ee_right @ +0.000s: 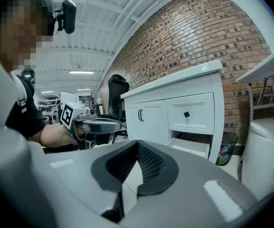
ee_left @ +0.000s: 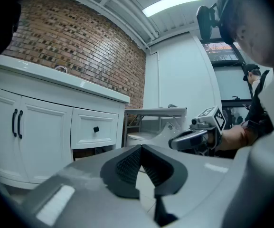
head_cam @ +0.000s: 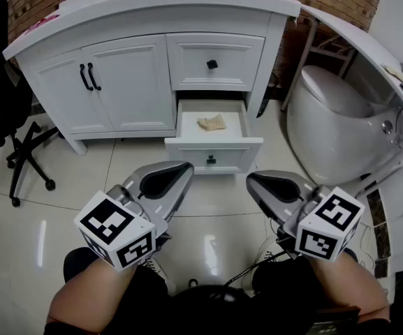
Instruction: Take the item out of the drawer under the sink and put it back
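Head view: tan crumpled item [head_cam: 211,122] lies in open white lower drawer [head_cam: 236,153], far centre, under white sink vanity [head_cam: 128,82]. Near: left gripper [head_cam: 184,169] and right gripper [head_cam: 255,180], well short of drawer.

Left gripper view: jaws together, nothing held.

Right gripper view: same; drawer edge visible, item not.

Judgement: open jaws before reaching; close on item's middle.

The left gripper [head_cam: 182,167] and right gripper [head_cam: 255,181] are grey, with black ribbed pads [ee_left: 127,167] and white, black-marked cubes [head_cam: 115,229]; the sleeve [ee_right: 25,115] is black.
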Action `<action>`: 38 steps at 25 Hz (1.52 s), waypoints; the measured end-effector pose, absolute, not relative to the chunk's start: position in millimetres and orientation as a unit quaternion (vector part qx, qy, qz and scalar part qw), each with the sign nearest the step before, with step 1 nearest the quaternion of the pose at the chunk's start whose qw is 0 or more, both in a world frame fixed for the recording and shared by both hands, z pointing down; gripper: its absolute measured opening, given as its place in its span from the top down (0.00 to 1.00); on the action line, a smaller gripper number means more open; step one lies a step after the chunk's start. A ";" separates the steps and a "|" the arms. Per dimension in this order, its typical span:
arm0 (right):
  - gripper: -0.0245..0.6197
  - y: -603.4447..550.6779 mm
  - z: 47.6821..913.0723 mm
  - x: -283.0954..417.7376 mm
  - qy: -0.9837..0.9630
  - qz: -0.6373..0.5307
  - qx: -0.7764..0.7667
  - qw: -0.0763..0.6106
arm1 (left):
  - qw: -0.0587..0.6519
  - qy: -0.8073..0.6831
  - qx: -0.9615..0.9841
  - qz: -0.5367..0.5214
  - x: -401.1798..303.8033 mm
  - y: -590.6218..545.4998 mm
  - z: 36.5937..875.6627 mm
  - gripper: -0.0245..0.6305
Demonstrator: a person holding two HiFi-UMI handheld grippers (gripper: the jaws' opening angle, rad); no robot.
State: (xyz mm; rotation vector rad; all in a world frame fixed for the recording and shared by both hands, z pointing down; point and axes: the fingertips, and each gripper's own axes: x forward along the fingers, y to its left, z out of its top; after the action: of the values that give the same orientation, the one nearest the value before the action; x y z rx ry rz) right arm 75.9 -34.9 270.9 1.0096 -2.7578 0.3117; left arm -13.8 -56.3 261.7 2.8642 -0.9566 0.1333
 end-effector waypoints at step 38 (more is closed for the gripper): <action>0.95 -106.5 284.0 83.1 -0.922 0.138 0.353 0.081 | 0.077 -0.314 0.945 0.046 -4.7 -127.1 275.9 0.95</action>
State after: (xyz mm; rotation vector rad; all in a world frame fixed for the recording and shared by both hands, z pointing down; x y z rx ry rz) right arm 83.1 -106.5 284.0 1.0563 -2.7551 0.4128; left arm -4.7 -127.1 275.9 2.8311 -0.9420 0.1392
